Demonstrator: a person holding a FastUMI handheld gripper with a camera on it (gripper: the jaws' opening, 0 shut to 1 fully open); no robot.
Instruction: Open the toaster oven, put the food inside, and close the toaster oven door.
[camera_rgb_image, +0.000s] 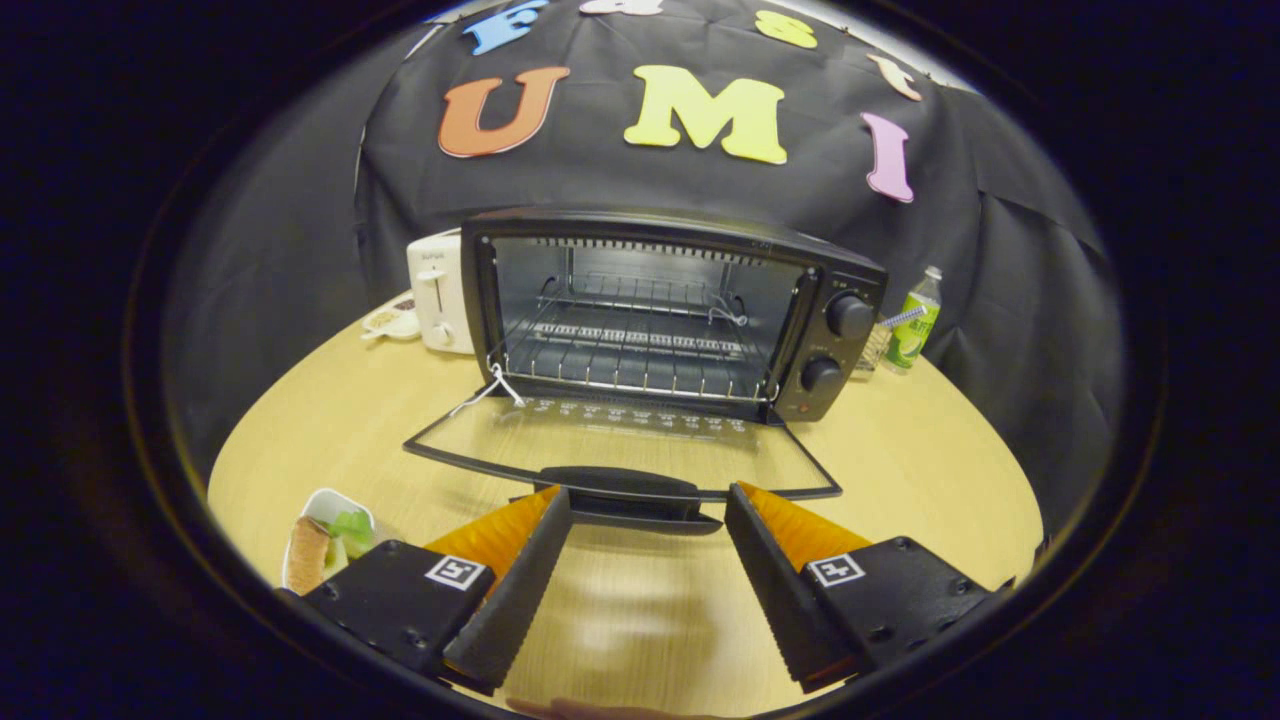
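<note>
With the table (900, 470) carrying everything, start from the big item: the oven (670, 310) sits straight ahead of your gripper (648, 500), well beyond the fingertips, cavity facing you. Its door (620, 445) is already dropped flat toward you, glass lying level over the tabletop, and the handle (620, 483) on its near edge runs crosswise, just ahead of the tips and roughly centred btwn them. Rack (630, 355) inside looks bare, so step one reads as done, step two not begun.

Your jaws stand wide apart, nothing btwn them but bare wood; neither finger touches the handle as far as I can tell.

Now the relation that matters. The food (315, 550) is in a small white tray (335, 505) down beside your left finger, off to the left of the door's near corner and nearer to you than the oven mouth. So it lies sideways from the jaws, not ahead. I'd judge you need to pull back a bit, swing left and drop onto it before anything goes fwd. Long axis of the tray looks to run roughly toward-away from you, but it's partly hidden by the finger, so can't be sure; approx. line up across its narrow width.

Watch the open door: it sits btwn tray and cavity, so carry the food over it, not through it.

Small stuff behind: a white toaster (440, 290) left of the oven, a green bottle (915, 325) right of it. Both well clear of your path.
</note>
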